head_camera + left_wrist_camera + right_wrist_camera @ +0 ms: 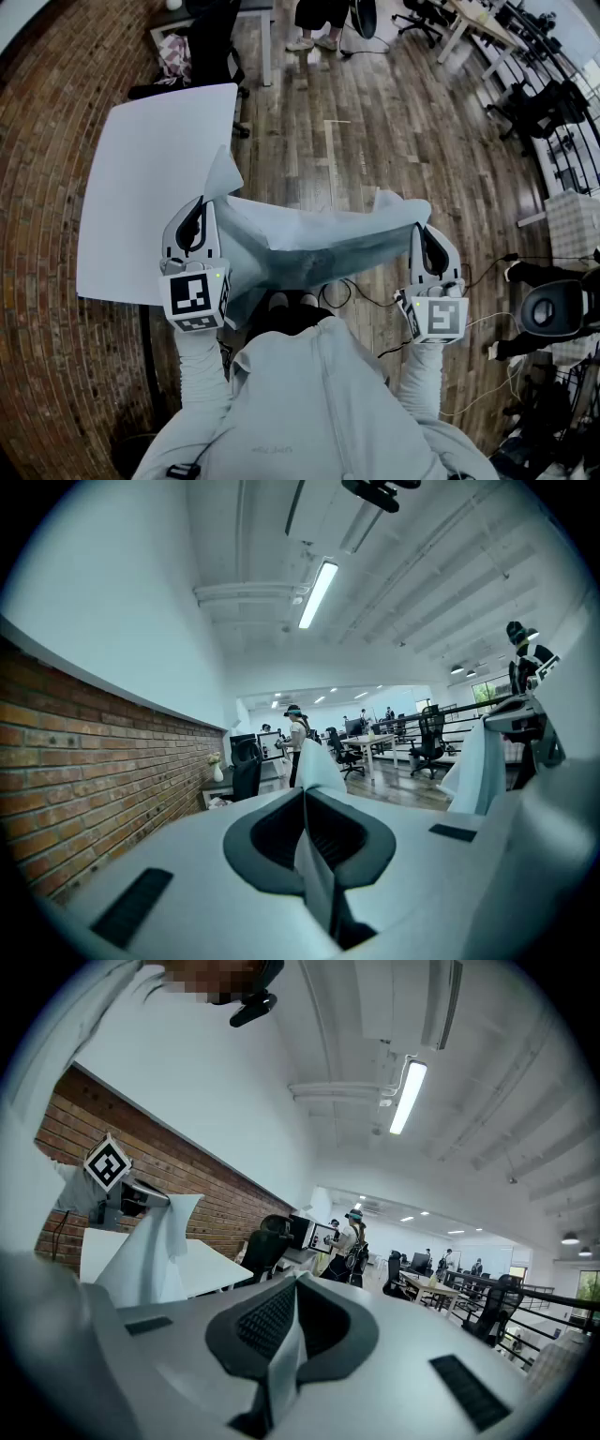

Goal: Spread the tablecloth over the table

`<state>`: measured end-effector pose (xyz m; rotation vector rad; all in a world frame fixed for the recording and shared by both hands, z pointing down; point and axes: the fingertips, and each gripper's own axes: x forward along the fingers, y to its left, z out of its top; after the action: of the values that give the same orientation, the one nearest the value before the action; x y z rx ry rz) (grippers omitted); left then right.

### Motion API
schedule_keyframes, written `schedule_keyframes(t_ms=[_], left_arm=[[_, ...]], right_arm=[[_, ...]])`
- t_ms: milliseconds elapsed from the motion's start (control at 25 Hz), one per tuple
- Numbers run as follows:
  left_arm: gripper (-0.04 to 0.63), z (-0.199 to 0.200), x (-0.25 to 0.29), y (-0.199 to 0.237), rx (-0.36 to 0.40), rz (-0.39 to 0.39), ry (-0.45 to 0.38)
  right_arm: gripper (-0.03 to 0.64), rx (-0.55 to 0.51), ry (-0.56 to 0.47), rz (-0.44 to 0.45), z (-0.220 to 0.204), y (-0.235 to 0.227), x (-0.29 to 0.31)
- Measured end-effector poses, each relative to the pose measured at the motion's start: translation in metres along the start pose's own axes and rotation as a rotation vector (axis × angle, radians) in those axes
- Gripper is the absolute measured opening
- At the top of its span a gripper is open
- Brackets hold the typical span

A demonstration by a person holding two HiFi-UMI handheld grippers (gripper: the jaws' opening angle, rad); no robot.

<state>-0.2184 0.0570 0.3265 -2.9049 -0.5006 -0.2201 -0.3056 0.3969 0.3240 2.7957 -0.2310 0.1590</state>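
Head view: person (309,403) has the tablecloth (319,246) stretched in the air btw both grippers, over the wood floor (375,131), just right of the white table (141,187). It's not on it yet. Left gripper (194,228) is clamped on one corner, w/ a bit of cloth poking up past the jaws by the table's right edge. Right gripper (432,246) is pinched tight on the other corner, well right of the table. Cloth sags a little in the middle. Both gripper views show a thin fold of fabric squeezed in the jaws. Brick wall (47,94) on the left, office chairs (539,108) far right.
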Motion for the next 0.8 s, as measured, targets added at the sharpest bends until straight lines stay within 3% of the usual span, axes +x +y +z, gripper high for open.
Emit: schedule_keyframes(t_ms=[280, 800], left_arm=[[0.026, 0.013, 0.0, 0.003, 0.002, 0.036, -0.026], [0.026, 0.013, 0.019, -0.019, -0.001, 0.088, -0.025]], right_arm=[[0.021, 0.021, -0.061, -0.049, 0.013, -0.025, 0.004], [0.021, -0.02, -0.094, -0.022, 0.005, -0.057, 0.03]])
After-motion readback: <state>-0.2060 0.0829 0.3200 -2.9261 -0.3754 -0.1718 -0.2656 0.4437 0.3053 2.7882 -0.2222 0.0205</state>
